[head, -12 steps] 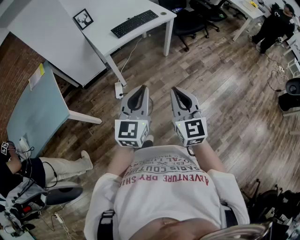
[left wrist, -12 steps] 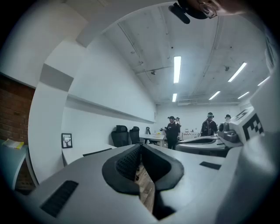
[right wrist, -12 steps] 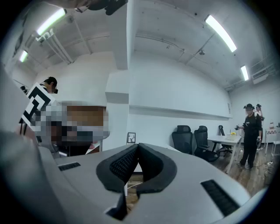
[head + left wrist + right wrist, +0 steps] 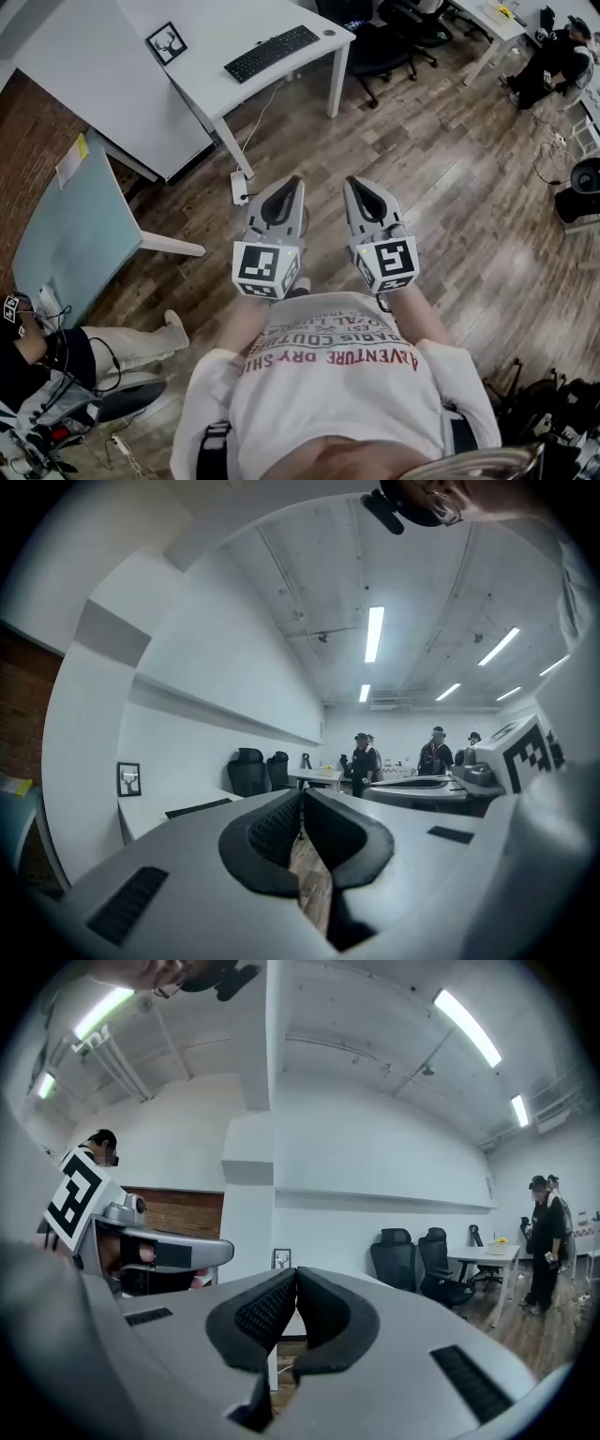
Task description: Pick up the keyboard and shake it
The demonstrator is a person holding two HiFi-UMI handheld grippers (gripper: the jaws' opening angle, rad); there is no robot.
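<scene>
A black keyboard (image 4: 271, 52) lies on the white desk (image 4: 225, 80) at the top of the head view, well ahead of me. In the left gripper view the keyboard (image 4: 197, 807) shows as a dark strip on that desk. My left gripper (image 4: 292, 184) and right gripper (image 4: 353, 185) are held side by side in front of my chest, above the wooden floor, both far from the keyboard. Both are shut with nothing between the pads, the tips touching in the left gripper view (image 4: 302, 793) and the right gripper view (image 4: 294, 1270).
A framed deer picture (image 4: 167, 41) stands on the desk left of the keyboard. A power strip (image 4: 240, 184) lies on the floor by the desk leg. Black office chairs (image 4: 380, 42) stand right of the desk. A seated person (image 4: 103, 347) is at lower left, another person (image 4: 548, 61) at upper right.
Both grippers have shifted very slightly forward and right; the whole view has moved a little with my head. Jaws stay shut.
</scene>
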